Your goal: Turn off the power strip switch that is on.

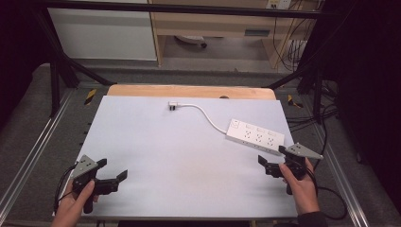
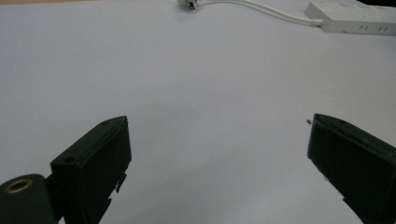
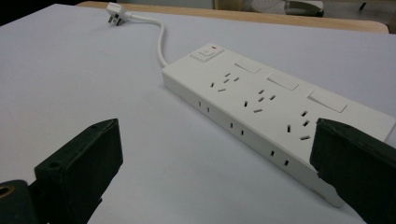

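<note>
White power strip point(image 1: 255, 137) lies far-right on the bench point(image 1: 156, 156), long axis running left-far to right-near, its near end just beyond the open right hand-held gripper point(image 1: 272, 161); the left hand-held gripper point(image 1: 113, 169), also open, sits well apart.

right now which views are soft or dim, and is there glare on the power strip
High view: evenly lit table, dark surroundings. Left gripper view: dim, power strip soft at the top edge. Right gripper view: power strip sharp, no glare, near jaws blurred.

The high view looks down on the whole table point(image 1: 142, 156). Each gripper view looks low and forward between its own jaws; all share the power strip point(image 3: 280, 112).
</note>
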Demonstrator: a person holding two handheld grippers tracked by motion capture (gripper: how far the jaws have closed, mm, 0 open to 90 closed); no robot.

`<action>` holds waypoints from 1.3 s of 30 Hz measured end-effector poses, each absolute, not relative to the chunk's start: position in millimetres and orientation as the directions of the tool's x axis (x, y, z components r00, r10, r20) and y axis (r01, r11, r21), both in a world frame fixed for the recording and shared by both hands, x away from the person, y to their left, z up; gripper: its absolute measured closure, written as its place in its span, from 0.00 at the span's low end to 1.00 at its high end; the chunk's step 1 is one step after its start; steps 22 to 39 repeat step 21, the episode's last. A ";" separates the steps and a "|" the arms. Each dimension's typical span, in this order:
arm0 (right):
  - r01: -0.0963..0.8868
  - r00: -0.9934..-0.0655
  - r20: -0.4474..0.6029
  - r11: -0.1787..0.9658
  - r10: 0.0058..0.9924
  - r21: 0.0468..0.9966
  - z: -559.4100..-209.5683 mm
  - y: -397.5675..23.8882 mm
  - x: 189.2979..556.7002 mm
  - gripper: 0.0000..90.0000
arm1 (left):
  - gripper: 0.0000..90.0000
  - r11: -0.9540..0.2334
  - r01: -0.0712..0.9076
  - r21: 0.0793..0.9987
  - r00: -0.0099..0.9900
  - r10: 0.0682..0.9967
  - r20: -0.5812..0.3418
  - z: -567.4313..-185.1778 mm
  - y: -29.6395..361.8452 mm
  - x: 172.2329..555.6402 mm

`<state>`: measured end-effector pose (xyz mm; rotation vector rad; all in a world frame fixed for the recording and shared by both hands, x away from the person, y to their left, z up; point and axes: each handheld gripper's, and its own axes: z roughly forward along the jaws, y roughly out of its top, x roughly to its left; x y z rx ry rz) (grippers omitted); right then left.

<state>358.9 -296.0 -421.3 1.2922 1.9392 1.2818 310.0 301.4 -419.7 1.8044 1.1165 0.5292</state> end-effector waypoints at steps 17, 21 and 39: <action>0.492 -0.479 0.073 0.198 0.875 0.848 -444.1 -274.3 362.5 0.04 | 0.07 -0.190 0.470 0.862 0.510 0.855 -0.090 -421.3 298.4 310.1; 0.510 -0.473 0.052 0.225 0.880 0.830 -448.2 -271.0 364.4 0.04 | 0.07 -0.200 0.471 0.859 0.517 0.852 -0.085 -421.7 297.0 310.1; 0.510 -0.473 0.052 0.225 0.880 0.830 -448.2 -271.0 364.4 0.04 | 0.07 -0.200 0.471 0.859 0.517 0.852 -0.085 -421.7 297.0 310.1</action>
